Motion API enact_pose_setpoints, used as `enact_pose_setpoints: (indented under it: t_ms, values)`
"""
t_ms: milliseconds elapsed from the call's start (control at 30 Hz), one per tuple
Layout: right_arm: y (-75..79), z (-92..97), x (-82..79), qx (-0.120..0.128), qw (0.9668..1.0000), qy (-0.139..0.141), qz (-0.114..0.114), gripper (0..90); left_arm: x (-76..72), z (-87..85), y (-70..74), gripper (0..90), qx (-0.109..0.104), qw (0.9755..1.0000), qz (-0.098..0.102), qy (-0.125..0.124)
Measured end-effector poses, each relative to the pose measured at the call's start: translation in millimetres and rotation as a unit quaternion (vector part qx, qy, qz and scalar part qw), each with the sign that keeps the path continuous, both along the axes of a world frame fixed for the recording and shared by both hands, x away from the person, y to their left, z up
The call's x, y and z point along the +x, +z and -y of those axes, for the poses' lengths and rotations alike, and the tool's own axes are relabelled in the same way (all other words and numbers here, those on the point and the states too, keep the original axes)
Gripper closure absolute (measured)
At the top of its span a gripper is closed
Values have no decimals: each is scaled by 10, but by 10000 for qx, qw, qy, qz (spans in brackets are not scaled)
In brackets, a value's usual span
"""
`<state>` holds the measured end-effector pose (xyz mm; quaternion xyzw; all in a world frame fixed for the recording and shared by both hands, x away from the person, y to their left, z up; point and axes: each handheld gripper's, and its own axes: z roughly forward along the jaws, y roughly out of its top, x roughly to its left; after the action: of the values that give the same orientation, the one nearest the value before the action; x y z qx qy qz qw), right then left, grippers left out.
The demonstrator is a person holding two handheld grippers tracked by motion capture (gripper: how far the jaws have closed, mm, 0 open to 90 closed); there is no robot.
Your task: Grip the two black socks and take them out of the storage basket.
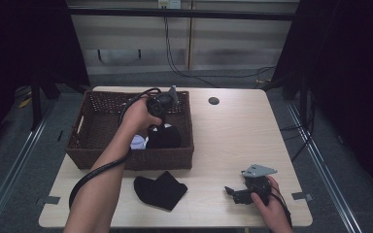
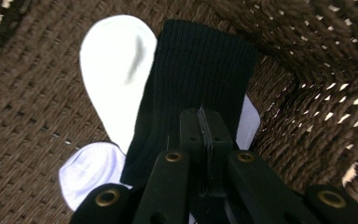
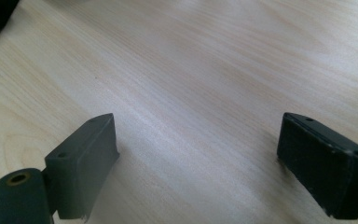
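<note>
Lifting the black sock [image 2: 193, 74] clear of the wicker basket [image 1: 92, 124] requires the left gripper [image 2: 204, 140], jaws pinched on its edge, to rise straight above the white socks [image 2: 116, 70], while the right gripper [image 3: 196, 158] rests spread on the table [image 1: 228, 131]

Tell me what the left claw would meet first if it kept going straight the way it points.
Probably the black sock, which the shut left claw seems to pinch already; beyond it the white sock and wicker basket floor.

Basket walls [image 1: 131, 158] hem the socks; tabletop [image 1: 223, 131] open.
</note>
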<state>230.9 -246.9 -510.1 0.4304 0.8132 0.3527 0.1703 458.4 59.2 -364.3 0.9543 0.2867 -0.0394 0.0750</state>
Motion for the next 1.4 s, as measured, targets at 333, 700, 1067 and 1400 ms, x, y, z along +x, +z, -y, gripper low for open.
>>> enact_pose_setpoints:
  t_ms: [333,700,1067,1400]
  values:
    - [3,1,-1,-9,10000,0,-12,113,8,-51,106,888,80,9999,26,93]
    - [2,1,0,-6,10000,8,-8,113,34,-114,438,891,216,9997,-83,87]
    - [2,-1,-3,-3,10000,-12,-25,114,0,-201,863,891,355,9992,-86,147]
    - [2,0,-4,-4,10000,1,-37,113,-76,-264,1253,891,397,9992,-74,81]
